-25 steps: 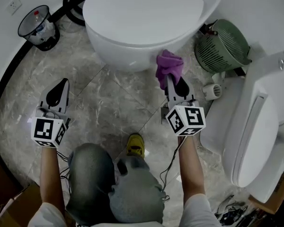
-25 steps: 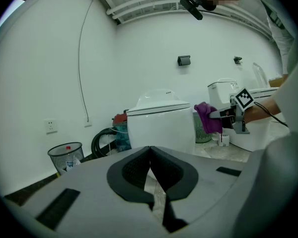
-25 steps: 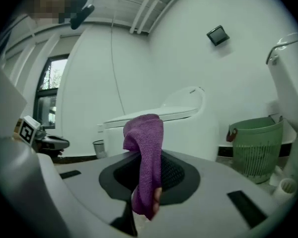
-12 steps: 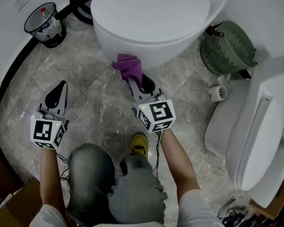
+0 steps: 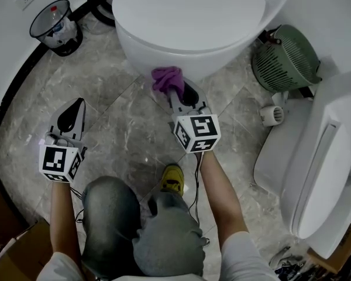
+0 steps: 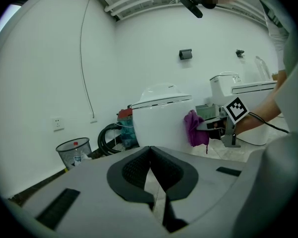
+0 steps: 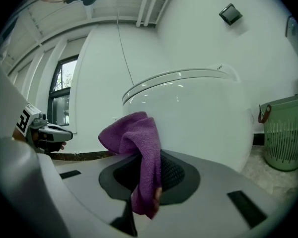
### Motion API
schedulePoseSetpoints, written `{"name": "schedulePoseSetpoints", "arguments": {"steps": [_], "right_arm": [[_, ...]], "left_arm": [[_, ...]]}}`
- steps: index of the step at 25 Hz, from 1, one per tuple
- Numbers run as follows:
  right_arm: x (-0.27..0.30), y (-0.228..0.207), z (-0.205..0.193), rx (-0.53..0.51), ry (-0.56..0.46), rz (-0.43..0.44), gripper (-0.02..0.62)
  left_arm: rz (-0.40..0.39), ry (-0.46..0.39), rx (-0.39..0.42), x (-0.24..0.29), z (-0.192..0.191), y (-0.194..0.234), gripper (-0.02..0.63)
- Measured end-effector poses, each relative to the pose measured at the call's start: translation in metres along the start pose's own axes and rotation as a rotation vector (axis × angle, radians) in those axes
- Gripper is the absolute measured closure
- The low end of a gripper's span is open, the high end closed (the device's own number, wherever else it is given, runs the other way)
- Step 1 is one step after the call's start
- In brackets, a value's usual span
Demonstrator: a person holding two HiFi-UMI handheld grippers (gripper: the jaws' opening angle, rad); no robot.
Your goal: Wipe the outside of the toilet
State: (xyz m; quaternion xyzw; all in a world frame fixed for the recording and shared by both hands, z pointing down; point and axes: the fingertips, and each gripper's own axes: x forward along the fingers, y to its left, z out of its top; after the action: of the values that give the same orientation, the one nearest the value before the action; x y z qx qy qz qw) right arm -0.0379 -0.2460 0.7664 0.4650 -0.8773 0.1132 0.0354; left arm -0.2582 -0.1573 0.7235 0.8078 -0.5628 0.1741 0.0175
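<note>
Wiping pass on the lower front of the bowl

The right gripper [image 5: 181,92] pinches a purple terry cloth [image 5: 167,78] and holds it against the outer front curve of the white oval ceramic toilet [image 5: 187,16], low near the grey marble floor [image 5: 123,136]. The left gripper [image 5: 72,115] hangs off to the side, jaws pressed together on nothing. The next move, I judge, calls for sliding the cloth round the bowl's curve with steady contact.

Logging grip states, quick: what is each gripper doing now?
Left gripper: closed, empty.
Right gripper: closed on the cloth.
</note>
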Motion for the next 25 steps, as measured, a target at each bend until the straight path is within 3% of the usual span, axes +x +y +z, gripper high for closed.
{"name": "schedulePoseSetpoints", "arguments": {"steps": [8, 18, 25], "right_arm": [[-0.014, -0.028, 0.003, 0.032, -0.016, -0.047, 0.508], [-0.038, -0.108, 0.008, 0.13, -0.06, -0.201, 0.505], [-0.038, -0.136, 0.003, 0.16, -0.078, -0.228, 0.503]], "left_arm": [[-0.021, 0.005, 0.002, 0.009, -0.002, -0.006, 0.589], [-0.036, 0.01, 0.004, 0.019, -0.002, -0.01, 0.589], [-0.031, 0.024, 0.004, 0.028, -0.006, -0.006, 0.589]]}}
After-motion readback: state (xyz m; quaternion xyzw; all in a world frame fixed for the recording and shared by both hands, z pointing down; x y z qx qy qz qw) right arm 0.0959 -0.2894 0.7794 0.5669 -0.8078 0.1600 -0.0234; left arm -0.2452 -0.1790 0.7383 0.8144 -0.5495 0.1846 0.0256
